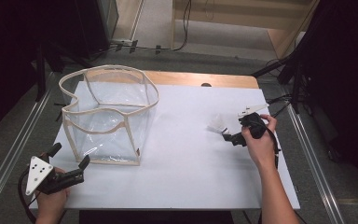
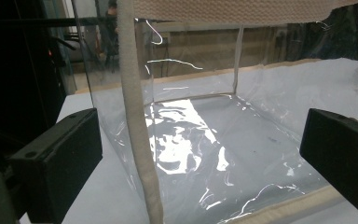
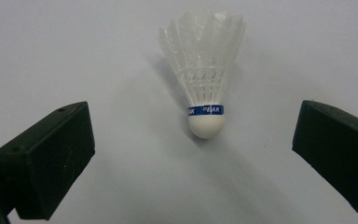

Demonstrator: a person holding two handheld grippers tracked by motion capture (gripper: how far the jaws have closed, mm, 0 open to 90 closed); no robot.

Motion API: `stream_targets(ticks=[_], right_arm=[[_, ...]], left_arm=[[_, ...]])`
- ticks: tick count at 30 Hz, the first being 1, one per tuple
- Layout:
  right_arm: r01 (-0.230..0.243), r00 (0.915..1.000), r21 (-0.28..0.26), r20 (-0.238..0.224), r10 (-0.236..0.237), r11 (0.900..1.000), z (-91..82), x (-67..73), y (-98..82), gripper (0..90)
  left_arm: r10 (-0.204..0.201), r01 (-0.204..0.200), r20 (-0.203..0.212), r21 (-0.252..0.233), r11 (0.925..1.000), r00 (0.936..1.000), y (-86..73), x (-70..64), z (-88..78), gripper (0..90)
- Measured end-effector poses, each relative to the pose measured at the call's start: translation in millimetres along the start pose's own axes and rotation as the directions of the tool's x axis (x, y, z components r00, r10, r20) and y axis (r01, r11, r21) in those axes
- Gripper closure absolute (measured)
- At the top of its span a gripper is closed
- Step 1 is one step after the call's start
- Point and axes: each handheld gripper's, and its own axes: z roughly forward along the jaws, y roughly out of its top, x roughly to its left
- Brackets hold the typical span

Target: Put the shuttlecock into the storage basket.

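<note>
A white feather shuttlecock point(image 3: 207, 88) with a blue band lies on the white tabletop point(image 1: 191, 154), its cork end toward my right gripper point(image 3: 191, 161). That gripper is open, its jaws wide on either side and just short of the cork, touching nothing. In the high view the shuttlecock point(image 1: 216, 124) sits at the right of the table, with the right gripper point(image 1: 234, 130) beside it. My left gripper point(image 1: 70, 156) stands open at the near left corner, facing the clear bag point(image 1: 109, 114) with beige trim. Up close, the bag's corner seam point(image 2: 137, 130) rises between the left gripper's point(image 2: 198, 163) jaws.
The clear bag stands upright and open-topped at the table's left, holding nothing I can see. A wooden strip point(image 1: 200, 78) runs along the far edge. Metal rails point(image 1: 307, 149) flank the table, and dark stands and cables lie beyond it.
</note>
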Motion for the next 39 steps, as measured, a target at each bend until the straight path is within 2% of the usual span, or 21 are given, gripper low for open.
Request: stream_targets(ticks=[2,4,6,8,10,12,14,16,20,27,31,33,36,39], right_arm=[[0.008,1.0000,0.017,-0.006,-0.008,1.000,2.3,-0.6,1.2,0.0],[0.005,1.0000,0.036,0.007,-0.005,0.999,4.6,-0.4,2.4,0.0],[-0.007,0.9999,0.055,-0.010,0.008,0.998,8.7,-0.7,3.9,0.0],[0.000,0.9999,0.083,-0.012,0.001,0.997,14.3,0.3,5.7,0.0],[-0.001,1.0000,0.104,-0.006,0.001,0.995,19.7,1.7,7.5,6.9],[0.003,1.0000,0.119,0.008,-0.004,0.993,24.6,2.1,9.5,10.5],[-0.001,1.0000,0.132,-0.002,0.002,0.991,29.0,2.3,11.1,11.7],[-0.002,0.9999,0.155,0.015,-0.001,0.988,33.0,1.7,12.2,17.5],[-0.020,0.9996,0.159,0.024,0.017,0.987,37.0,0.5,13.1,31.2],[-0.012,0.9997,0.189,0.022,0.008,0.982,45.5,0.3,13.4,47.2],[0.000,0.9990,0.203,0.043,-0.009,0.979,50.2,0.4,14.1,53.6],[0.002,0.9991,0.192,0.041,-0.010,0.981,50.7,-0.5,13.8,54.8],[0.003,0.9995,0.187,0.031,-0.009,0.982,50.9,-0.2,13.8,62.1],[0.005,0.9995,0.187,0.028,-0.010,0.982,50.9,0.3,14.0,62.7]], left_arm=[[0.000,0.000,0.000,0.000,1.0000,1.0000,0.0,0.1,-0.1,0.0],[0.001,-0.001,0.001,0.000,1.0000,1.0000,0.0,0.1,-0.1,0.0],[0.001,-0.001,0.000,0.000,1.0000,1.0000,0.0,0.1,0.0,0.0],[0.000,0.000,0.000,0.000,1.0000,1.0000,0.0,0.1,0.1,0.0],[0.001,-0.001,0.000,0.000,1.0000,1.0000,0.0,0.0,0.1,0.0],[0.002,-0.002,-0.001,0.000,1.0000,1.0000,0.0,0.0,0.1,0.0],[0.001,-0.001,-0.001,0.000,1.0000,1.0000,0.0,0.1,0.2,0.0],[0.002,-0.002,-0.001,-0.001,1.0000,1.0000,0.0,0.3,0.1,0.0],[0.007,-0.007,-0.002,0.000,1.0000,1.0000,0.1,-0.3,0.4,0.0],[0.014,-0.014,-0.006,0.003,0.9999,0.9999,0.1,-0.8,0.6,0.0],[0.020,-0.020,-0.005,0.004,0.9998,0.9998,0.1,-1.0,0.6,0.0],[0.022,-0.021,-0.005,0.004,0.9998,0.9998,0.1,-1.2,0.8,0.0],[0.023,-0.023,-0.006,0.004,0.9997,0.9997,0.1,-1.3,0.9,0.0],[0.023,-0.023,-0.004,0.003,0.9997,0.9997,0.1,-1.2,0.8,0.0]])
